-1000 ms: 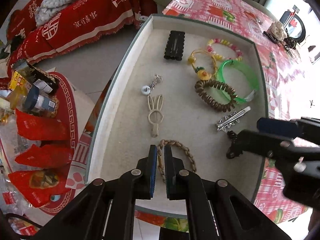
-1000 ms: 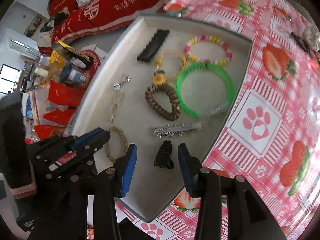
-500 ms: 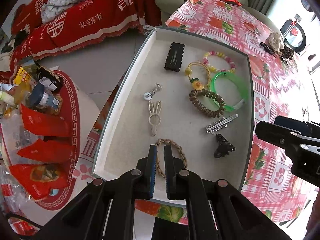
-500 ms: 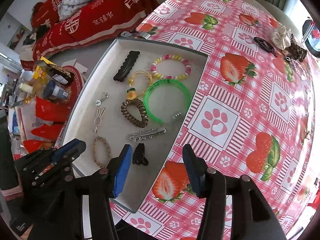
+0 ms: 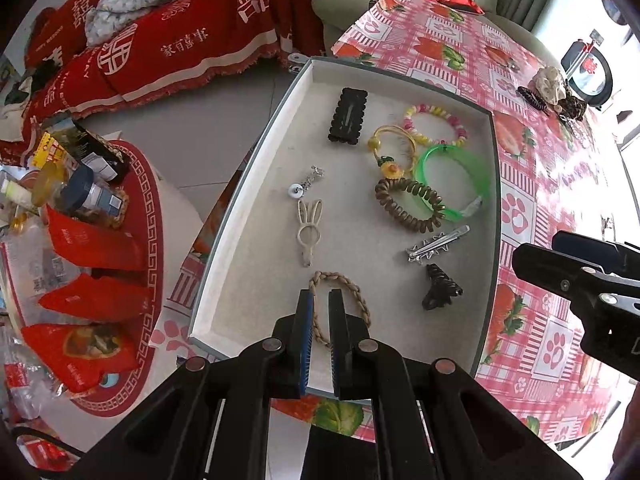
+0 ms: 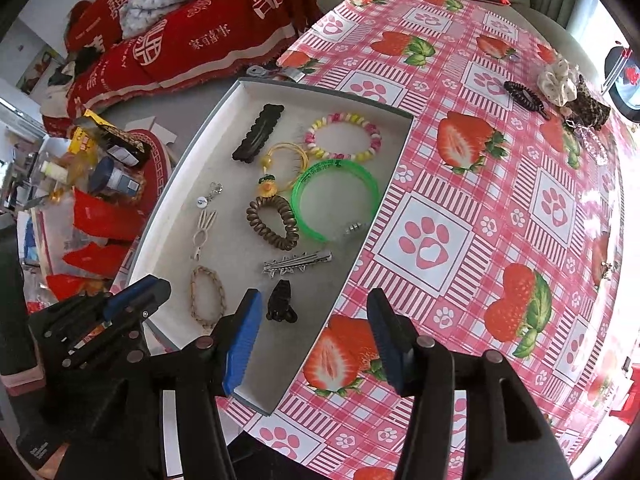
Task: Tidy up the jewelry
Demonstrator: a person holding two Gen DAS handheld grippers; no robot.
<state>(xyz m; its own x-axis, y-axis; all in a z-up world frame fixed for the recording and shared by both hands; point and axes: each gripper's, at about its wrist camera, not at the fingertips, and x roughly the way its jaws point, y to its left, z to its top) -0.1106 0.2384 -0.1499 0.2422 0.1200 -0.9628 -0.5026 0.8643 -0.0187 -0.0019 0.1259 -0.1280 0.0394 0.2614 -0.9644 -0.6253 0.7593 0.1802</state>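
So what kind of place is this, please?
Most likely a home living room: a sofa under a red throw, a table with a strawberry tablecloth, and a side table of snacks and bottles.

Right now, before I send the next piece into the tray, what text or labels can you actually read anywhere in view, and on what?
"囍": large white character woven into the red blanket, plainly legible.
Smaller white characters on the same blanket: appear mirrored, not reliably readable.
Green bangle: dark print on its rim, too small to read.
Red packets: faint print, blurred.
Bottles and jar labels: too small.
Tray and tablecloth: pictures only, no words.
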